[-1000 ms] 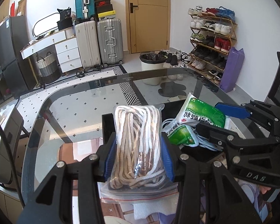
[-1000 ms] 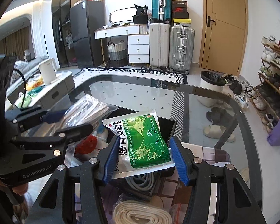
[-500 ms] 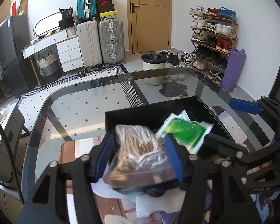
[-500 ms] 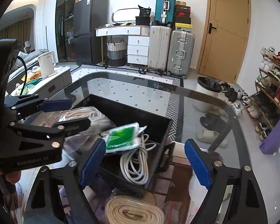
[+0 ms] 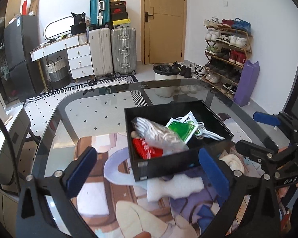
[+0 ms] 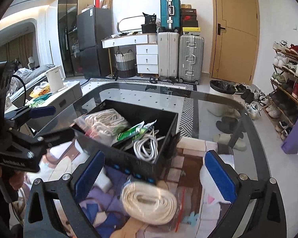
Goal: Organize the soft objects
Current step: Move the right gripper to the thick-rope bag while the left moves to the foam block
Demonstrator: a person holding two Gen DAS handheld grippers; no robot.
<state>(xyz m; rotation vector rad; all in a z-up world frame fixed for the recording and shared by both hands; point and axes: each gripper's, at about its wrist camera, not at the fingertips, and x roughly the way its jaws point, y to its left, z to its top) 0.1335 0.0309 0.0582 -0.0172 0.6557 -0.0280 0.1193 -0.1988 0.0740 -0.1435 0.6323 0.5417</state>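
Both grippers have just let go: a second ago the left gripper (image 5: pixel 147 167) pinched the bag of rope (image 5: pixel 159 136) and the right gripper (image 6: pixel 155 170) pinched the green packet (image 6: pixel 132 132). Now both sets of jaws are opening wide with nothing between them, and both tools have drawn back from the black box (image 5: pixel 168 163). This means two more soft things are put away, and both hands are free for the next pick.

Inside the box I count four things: one bag of rope against the left wall, one green packet at the middle, one white cable coil (image 6: pixel 147 146) toward the right wall, and one red packet (image 5: pixel 148 151) in the near-left corner.

Outside the box, on the worktop (image 5: pixel 93 117), three soft things appear to remain: one bagged roll of cream webbing (image 6: pixel 149 202) just in front of the box, one white foam piece (image 5: pixel 174 186) touching its front wall, and one cream bundle (image 5: pixel 233 161) near its front right corner.
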